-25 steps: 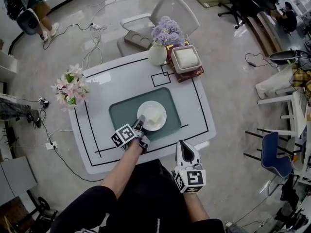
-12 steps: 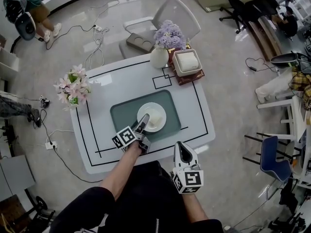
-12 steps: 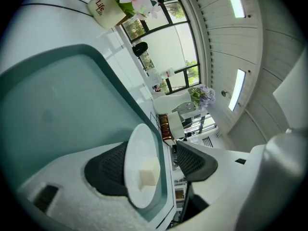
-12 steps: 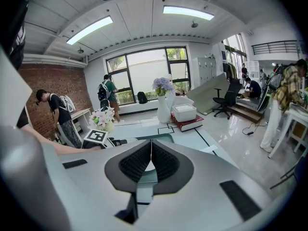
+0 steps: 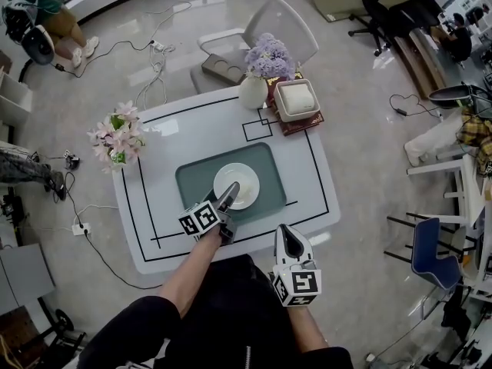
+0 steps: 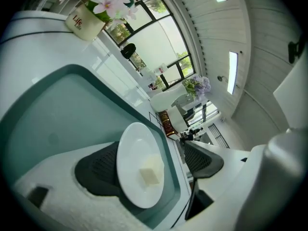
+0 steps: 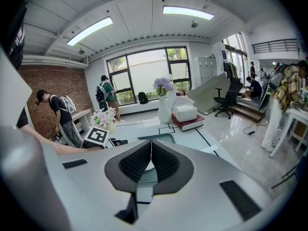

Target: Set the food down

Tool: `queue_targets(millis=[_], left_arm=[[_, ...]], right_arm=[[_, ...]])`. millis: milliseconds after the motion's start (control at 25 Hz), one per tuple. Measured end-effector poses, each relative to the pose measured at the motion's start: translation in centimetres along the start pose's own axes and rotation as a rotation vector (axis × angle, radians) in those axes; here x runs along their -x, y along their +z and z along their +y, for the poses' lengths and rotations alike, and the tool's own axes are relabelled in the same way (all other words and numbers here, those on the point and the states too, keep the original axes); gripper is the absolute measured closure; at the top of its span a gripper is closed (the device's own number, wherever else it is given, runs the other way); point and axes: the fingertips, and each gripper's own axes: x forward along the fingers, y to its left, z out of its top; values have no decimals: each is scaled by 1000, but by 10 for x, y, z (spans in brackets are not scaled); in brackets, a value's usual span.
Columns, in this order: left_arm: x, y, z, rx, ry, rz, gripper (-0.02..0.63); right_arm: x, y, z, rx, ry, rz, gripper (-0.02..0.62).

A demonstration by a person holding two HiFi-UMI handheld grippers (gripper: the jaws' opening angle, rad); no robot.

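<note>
Left gripper (image 5: 230, 193) jaws have just been opening, now standing spread, with the white plate (image 6: 134, 146) sitting between the pads and neither pad pressing on it. The food cube (image 6: 150, 173) is lying on the plate, between the fingertips (plate resting on the green mat (image 5: 192, 177)). Right gripper (image 7: 151, 163) is hovering with its fingers pressed together, nothing between them, and the plate is ahead and to its left.

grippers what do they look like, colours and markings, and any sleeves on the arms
Both the left gripper and right gripper are white moulded shells with black ribbed pads inside the jaws. Each carries a cube with black-and-white square markers. No cables show. The forearms are bare, no sleeves.
</note>
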Motion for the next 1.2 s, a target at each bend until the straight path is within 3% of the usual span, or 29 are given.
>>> queue_targets(millis=[160,800,960,1200], left_arm=[[3,-2,-1,-107,28,46,167],[25,8,4,-105,67,-2,166],[47,22,-18,-132,0,-55,167],[101,58,-69,-221,-108,-210,188]], right_arm=[[1,1,3,1,10,-2,584],[0,4,13,10,75,-14,584],[0,8,23,14,121,-28,584],[-2,11,49,27,220,-40,584]])
